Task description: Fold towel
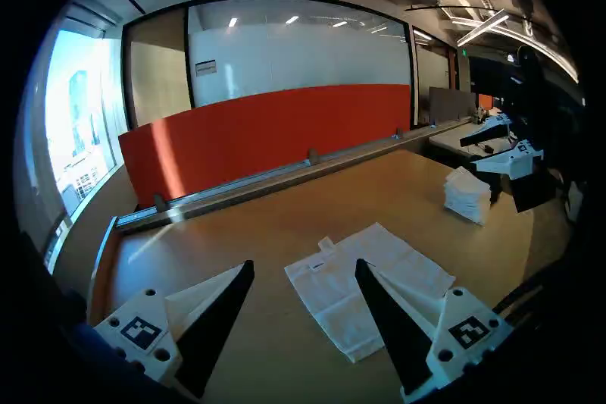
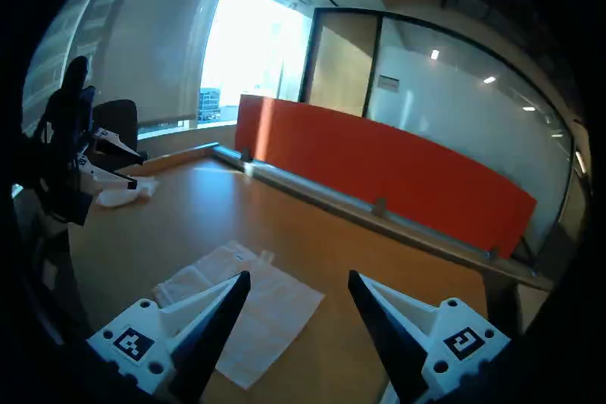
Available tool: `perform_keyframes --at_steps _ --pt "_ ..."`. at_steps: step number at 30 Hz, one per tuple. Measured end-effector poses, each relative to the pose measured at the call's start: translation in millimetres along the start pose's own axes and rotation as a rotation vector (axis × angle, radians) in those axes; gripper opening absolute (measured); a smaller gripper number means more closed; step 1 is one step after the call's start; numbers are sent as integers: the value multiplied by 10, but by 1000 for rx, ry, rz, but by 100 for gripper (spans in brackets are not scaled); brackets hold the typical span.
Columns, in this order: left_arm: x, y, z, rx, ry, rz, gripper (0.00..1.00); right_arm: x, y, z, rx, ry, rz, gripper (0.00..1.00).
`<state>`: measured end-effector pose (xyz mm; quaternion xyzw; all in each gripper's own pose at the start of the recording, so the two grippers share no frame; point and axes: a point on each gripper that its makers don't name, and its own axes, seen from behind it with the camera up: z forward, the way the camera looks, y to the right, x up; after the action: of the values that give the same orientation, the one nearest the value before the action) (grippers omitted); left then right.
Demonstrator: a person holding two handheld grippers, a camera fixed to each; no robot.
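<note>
Right up front, your left gripper (image 1: 303, 263) has its fingers spread wide with nothing between them. The towel (image 1: 333, 290) lies flat on the table (image 1: 303, 207), just ahead and running under its right-hand finger. Your right gripper (image 2: 298, 274) is spread and empty too, and there the towel (image 2: 273, 305) sits ahead, toward its left finger.

Both tools aim at one cloth, so come in from opposite corners or the fingers may clash. Pinch too shallow and I reckon the cloth drags instead of lifting; press too hard and the tips scrape wood. Uneven corners would skew the fold.

There's plenty of bare tabletop forward of both. The orange divider (image 1: 265, 131) closes off the far side, and a stack of folded cloths (image 1: 467, 193) sits well off to the left gripper's right.
</note>
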<state>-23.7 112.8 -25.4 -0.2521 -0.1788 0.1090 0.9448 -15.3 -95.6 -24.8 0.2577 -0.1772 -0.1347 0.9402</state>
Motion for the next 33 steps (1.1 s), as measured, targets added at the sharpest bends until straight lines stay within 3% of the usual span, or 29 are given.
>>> perform_keyframes --at_steps 20,33 --pt "-772 265 200 -46 -104 -16 99 -785 -244 225 37 -100 3 100" --pt "-1293 481 370 -90 -186 15 100 -1397 -458 396 74 -185 11 100"
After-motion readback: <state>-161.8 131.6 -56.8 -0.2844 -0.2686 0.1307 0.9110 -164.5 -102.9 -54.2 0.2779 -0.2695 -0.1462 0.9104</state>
